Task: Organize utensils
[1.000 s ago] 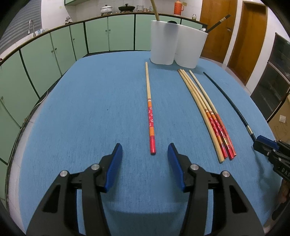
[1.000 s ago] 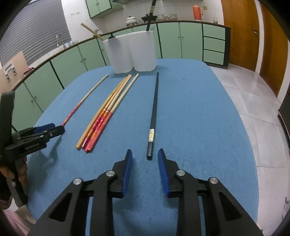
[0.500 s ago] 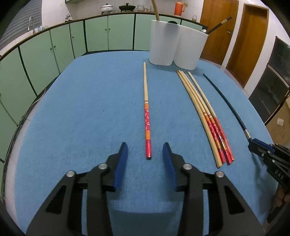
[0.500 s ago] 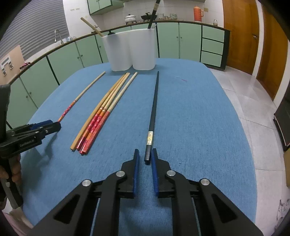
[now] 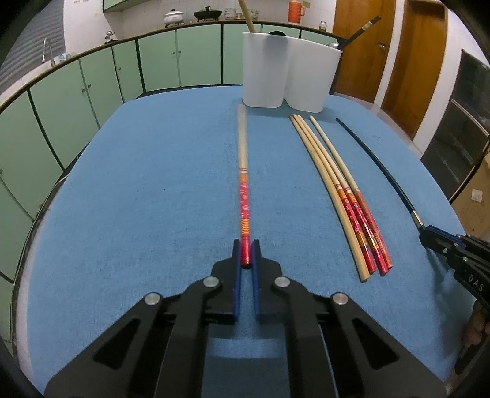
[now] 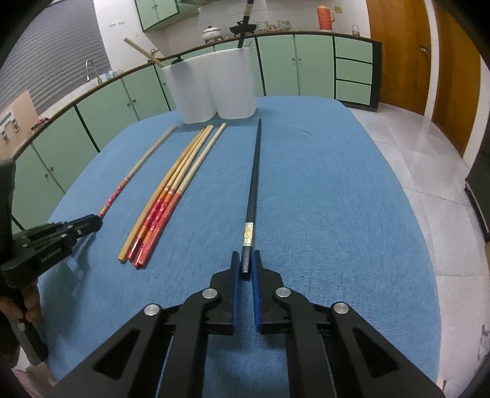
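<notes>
The left gripper (image 5: 246, 255) has just been closing, and its blue pads now clamp the red end of a single chopstick (image 5: 244, 196). That chopstick lies on the blue tablecloth (image 5: 153, 199), its pale tip pointing at the white holder (image 5: 288, 79) at the far edge of the table.

The right gripper (image 6: 245, 265) has likewise just been closing, and its pads are clamped on the near end of the black chopstick (image 6: 254, 177), which also points toward the holder.

Between the two gripped sticks lies a bundle of four chopsticks (image 6: 171, 189), side by side and touching, tips toward the holder. One is plain wood; three have red ends.

A wooden stick (image 6: 144, 52) and a black stick (image 6: 246, 21) already stand in the holder. Green cabinets (image 5: 92, 85) run behind it.
</notes>
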### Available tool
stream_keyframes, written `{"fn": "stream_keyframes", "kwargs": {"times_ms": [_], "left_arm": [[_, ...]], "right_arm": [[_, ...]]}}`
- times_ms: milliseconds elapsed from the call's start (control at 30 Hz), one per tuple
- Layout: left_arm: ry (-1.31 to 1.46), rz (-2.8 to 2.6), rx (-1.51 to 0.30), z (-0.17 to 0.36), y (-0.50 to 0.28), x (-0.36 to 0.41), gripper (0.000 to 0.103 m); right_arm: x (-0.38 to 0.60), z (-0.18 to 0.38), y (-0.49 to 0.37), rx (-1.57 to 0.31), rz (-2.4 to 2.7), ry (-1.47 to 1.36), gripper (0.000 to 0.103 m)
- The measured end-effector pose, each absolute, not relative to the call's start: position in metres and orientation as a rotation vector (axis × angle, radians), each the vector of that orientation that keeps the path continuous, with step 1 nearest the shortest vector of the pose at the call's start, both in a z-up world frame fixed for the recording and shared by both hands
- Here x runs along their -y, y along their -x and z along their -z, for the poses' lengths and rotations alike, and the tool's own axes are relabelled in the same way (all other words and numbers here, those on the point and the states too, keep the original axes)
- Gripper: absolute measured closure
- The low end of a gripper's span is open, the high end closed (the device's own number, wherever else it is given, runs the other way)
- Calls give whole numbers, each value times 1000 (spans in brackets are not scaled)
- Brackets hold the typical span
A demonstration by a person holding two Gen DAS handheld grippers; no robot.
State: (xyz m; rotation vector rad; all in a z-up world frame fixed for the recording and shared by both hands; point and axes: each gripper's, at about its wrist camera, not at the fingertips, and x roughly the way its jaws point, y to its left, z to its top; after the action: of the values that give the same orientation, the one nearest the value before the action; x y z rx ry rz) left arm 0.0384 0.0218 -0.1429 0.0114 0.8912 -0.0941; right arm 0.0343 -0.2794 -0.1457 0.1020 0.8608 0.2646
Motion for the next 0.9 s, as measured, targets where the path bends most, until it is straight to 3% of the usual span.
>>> {"fn": "stream_keyframes", "kwargs": {"times_ms": [300, 900], "left_arm": [[-50, 88, -862, 109, -29, -21, 98], [-20, 134, -593, -13, -32, -20, 98]], "right_arm": [[286, 117, -30, -836, -249, -74, 96], [320, -6, -31, -618, -249, -101, 97]]}}
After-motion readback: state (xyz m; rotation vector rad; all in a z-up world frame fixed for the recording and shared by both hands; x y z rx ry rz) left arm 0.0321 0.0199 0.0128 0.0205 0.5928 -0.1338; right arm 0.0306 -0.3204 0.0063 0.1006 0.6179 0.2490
